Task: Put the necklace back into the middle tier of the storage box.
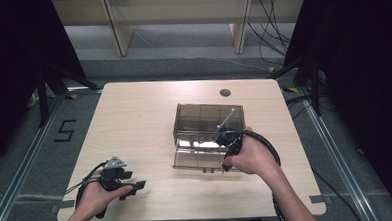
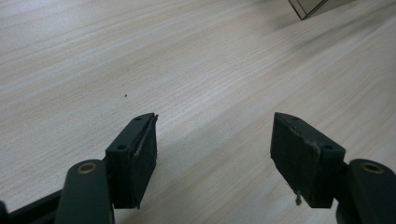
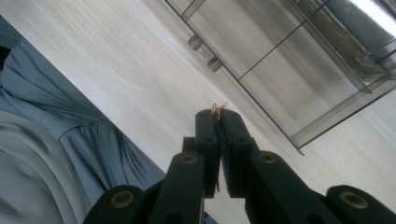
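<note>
Left tongs: released, the two black jaws standing well apart with bare wood between them, as the left gripper view shows; nothing is held.
Left hand: near the front left corner of the worktop, gripping the tool low over the surface; a grey three-cornered plate sits on top of it and a cable loops off to the left.
Right tongs: clenched, jaws pressed together; a tiny reddish-brown wisp, like a thread or thin wire, sticks out at the tips, too small to identify.
Right hand: at the front right of the box, wrapped around its tool, with a black cable arching over the wrist.
Transparent box: smoky clear plastic with inner dividers, standing right of the middle of the worktop; in the right gripper view its compartments lie just beyond the tong tips, and two small cylindrical knobs sit on its front edge.
Thin rod: rises at a slant over the box's right side, above the right hand.
Worktop: pale wood grain, with a small round grommet near the far edge.
Person: a grey garment shows at the left of the right gripper view.
</note>
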The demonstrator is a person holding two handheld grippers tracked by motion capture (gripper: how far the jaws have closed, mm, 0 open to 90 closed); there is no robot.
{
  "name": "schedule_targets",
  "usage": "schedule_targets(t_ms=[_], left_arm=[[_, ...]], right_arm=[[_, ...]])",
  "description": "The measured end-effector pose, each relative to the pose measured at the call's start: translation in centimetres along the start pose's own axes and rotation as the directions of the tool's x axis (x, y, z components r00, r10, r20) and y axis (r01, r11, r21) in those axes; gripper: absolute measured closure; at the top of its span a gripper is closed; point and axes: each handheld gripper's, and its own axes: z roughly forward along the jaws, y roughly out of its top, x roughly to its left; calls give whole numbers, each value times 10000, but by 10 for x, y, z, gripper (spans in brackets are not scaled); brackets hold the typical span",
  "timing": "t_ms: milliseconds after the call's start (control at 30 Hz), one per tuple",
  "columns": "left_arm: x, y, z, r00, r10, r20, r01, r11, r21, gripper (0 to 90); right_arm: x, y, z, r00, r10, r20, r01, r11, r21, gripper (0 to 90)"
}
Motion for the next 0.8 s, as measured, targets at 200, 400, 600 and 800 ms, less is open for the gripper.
schedule_targets(t_ms=[200,400,600,800], left_arm=[[-1,0,0,9999,-32,-102,32,10000,-37,313],[-1,0,-1,9999,13,-142,-13,10000,14,313],[0,0,0,9999,-39,-121,38,10000,-76,313],[0,0,0,10000,-47,-81,46,10000,-82,313]], right_arm=[[-5,-1,-3,10000,-63,45,63,9999,-140,869],[-10,-3,-6,9999,129,61,-128,9995,-292,869],[-14,-3,-6,9998,180,126,-176,9992,-357,869],[-18,-3,-8,9988,466,163,-460,9982,-376,869]])
